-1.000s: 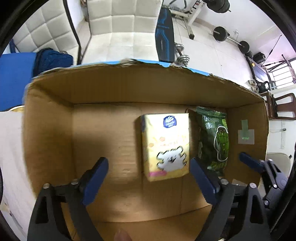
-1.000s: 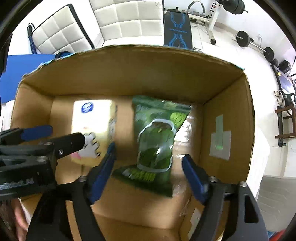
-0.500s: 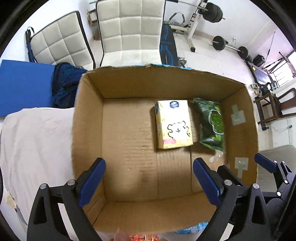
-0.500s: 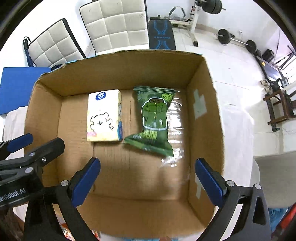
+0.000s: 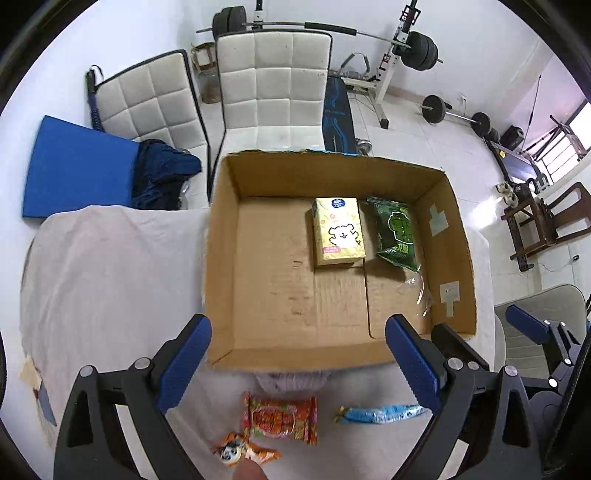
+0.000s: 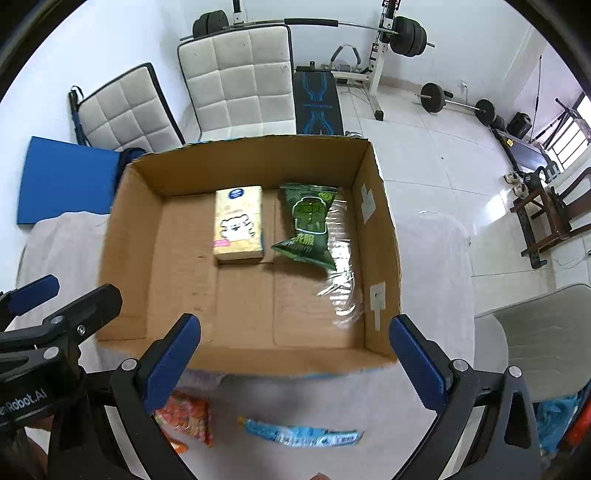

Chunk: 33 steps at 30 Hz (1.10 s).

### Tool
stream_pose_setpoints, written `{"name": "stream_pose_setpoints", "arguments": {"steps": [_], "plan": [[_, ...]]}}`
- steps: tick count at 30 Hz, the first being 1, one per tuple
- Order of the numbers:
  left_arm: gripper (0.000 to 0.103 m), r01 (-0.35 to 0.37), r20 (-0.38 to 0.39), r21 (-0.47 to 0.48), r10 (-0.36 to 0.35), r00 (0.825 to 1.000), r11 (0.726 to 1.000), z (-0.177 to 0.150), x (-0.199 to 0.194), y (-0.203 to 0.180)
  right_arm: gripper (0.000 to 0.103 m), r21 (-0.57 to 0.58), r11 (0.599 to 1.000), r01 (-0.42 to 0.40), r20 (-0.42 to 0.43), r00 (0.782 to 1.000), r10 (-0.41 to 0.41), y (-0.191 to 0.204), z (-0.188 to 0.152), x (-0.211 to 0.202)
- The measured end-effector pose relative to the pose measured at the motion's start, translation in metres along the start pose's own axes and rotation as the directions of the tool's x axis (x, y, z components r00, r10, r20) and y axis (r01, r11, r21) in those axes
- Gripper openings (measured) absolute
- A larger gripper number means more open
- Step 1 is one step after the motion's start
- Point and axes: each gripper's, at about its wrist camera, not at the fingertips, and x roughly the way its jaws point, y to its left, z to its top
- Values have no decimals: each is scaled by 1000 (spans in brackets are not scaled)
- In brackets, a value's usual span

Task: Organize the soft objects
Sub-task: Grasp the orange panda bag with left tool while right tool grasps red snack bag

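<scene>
An open cardboard box [image 5: 221,258] [image 6: 125,258] stands on a white-clothed table. Inside lie a yellow tissue pack with a white bear [image 5: 338,230] [image 6: 240,225] and a green snack bag [image 5: 397,230] [image 6: 308,225], side by side. In front of the box lie a red-orange snack pack [image 5: 280,417] [image 6: 184,415], a blue wrapper [image 5: 376,413] [image 6: 303,435] and a small orange packet [image 5: 242,450]. My left gripper [image 5: 299,365] is open and empty above the box's near edge. My right gripper [image 6: 295,363] is open and empty, to its right.
White padded chairs [image 5: 273,85] and a blue mat [image 5: 74,170] stand behind the table. Weight equipment [image 6: 399,33] and wooden furniture [image 6: 554,206] fill the back and right. A grey chair seat [image 6: 535,332] is at the right of the table.
Both grippers have pulled back and up out of the box, open and empty. The tissue pack and green bag stay inside. The packets in front of the box have come into view.
</scene>
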Motion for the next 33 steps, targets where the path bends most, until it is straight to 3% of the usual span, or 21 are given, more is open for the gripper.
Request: {"name": "stream_pose_setpoints", "arguments": {"steps": [5, 8, 11, 14, 19, 23, 26, 29, 33], "plan": [[97, -4, 13, -55, 4, 1000, 998, -27, -21, 13, 103, -7, 997, -72, -20, 997, 72, 5, -21, -21], [97, -41, -7, -121, 40, 999, 992, -61, -19, 35, 103, -38, 988, -153, -74, 986, 150, 13, -45, -17], [97, -92, -67, -220, 79, 995, 971, -105, -4, 67, 103, -145, 964, -223, -166, 966, 199, 37, -73, 5], [97, -121, -165, -319, 70, 984, 940, -149, 25, 97, 103, -309, 923, -227, -245, 957, 154, 69, -97, 35], [96, -170, -302, -440, 33, 953, 882, -215, 74, 129, 103, -572, 789, -224, -305, 951, 49, 125, -132, 84], [96, -165, -339, -505, -18, 941, 847, -243, 97, 138, 98, -662, 714, -230, -352, 936, -25, 154, -151, 126], [96, -152, -337, -537, -47, 940, 830, -253, 107, 140, 87, -713, 661, -233, -371, 926, -74, 170, -163, 150], [96, -146, -335, -547, -56, 940, 824, -258, 116, 139, 87, -723, 649, -236, -393, 913, -107, 179, -169, 168], [96, -109, -312, -574, -93, 946, 811, -259, 123, 135, 73, -687, 693, -219, -396, 913, -103, 176, -167, 171]]}}
